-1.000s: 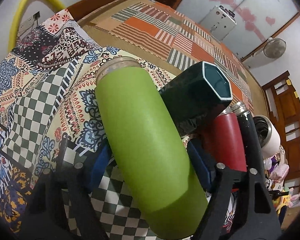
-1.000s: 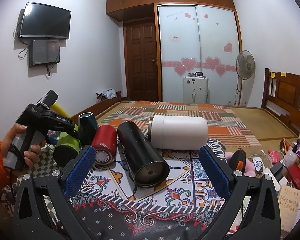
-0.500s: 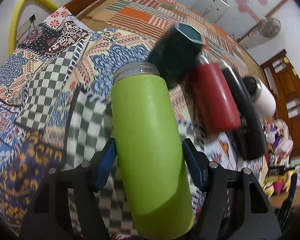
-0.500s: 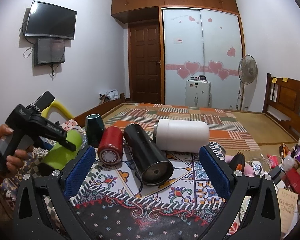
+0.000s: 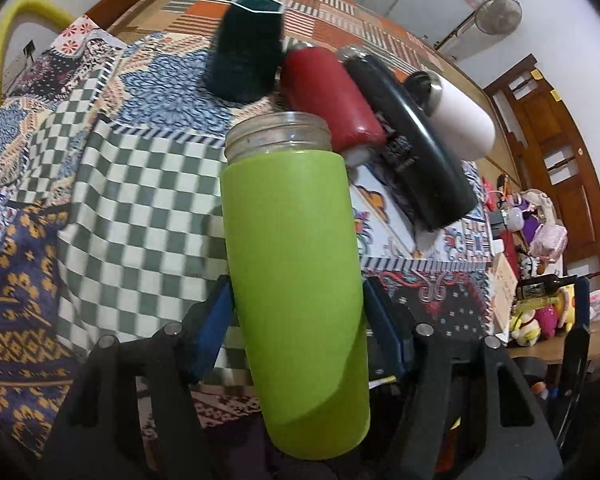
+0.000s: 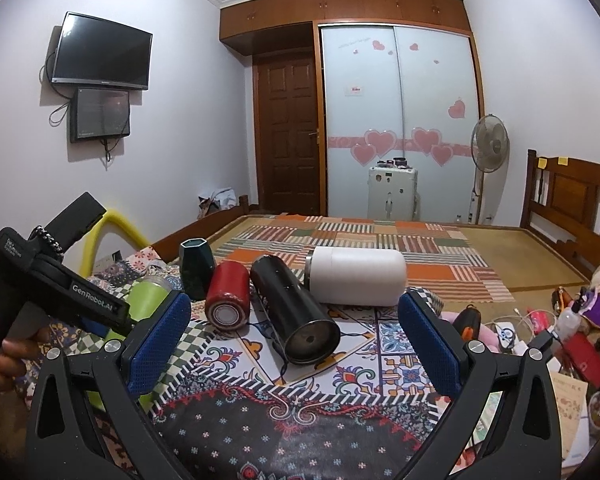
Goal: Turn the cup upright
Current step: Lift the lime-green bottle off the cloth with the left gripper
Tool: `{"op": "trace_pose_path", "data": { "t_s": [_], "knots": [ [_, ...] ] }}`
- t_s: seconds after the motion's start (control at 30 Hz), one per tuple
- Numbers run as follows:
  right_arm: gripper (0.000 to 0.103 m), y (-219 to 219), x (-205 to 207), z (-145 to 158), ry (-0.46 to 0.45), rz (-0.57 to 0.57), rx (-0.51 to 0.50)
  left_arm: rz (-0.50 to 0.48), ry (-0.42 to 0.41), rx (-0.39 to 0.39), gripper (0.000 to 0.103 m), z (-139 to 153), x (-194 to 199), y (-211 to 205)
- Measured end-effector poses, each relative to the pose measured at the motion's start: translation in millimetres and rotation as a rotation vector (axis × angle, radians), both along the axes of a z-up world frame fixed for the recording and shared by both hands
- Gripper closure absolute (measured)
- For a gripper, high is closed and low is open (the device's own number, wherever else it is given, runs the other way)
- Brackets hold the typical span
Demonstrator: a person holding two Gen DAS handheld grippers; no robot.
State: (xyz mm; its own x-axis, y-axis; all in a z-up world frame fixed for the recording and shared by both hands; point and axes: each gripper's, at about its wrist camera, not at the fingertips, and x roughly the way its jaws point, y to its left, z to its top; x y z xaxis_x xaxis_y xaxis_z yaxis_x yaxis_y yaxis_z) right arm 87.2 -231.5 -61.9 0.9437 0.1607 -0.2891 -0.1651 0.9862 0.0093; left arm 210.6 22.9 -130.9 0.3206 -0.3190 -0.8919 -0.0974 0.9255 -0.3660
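Observation:
My left gripper is shut on a lime green cup with a clear threaded mouth, held above the patterned cloth with its mouth pointing away and up. In the right wrist view the green cup shows behind the left gripper, tilted. A dark green hexagonal cup stands upright at the back. A red cup, a black cup and a white cup lie on their sides beside it. My right gripper is open and empty, near the table's front.
The table is covered by patchwork cloth. Clutter of toys, cables and a bottle lies at the right. A yellow tube arches at the left. A bed with a striped mat is behind.
My left gripper has lifted the green cup off the cloth and turned it from lying toward upright. The dark green cup now stands upright. The right gripper has hardly moved.

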Motion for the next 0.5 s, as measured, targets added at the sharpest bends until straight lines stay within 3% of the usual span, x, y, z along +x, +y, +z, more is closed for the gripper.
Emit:
{"op": "trace_pose_path", "data": {
  "t_s": [0.23,0.5],
  "knots": [
    [0.000,-1,-3,0,-0.002,-0.018,-0.013,-0.043,-0.015,0.000,0.039,7,6,-23],
    [0.000,6,-3,-3,0.005,-0.015,-0.038,-0.017,0.006,0.004,0.039,-12,24,-14]
  ]
}}
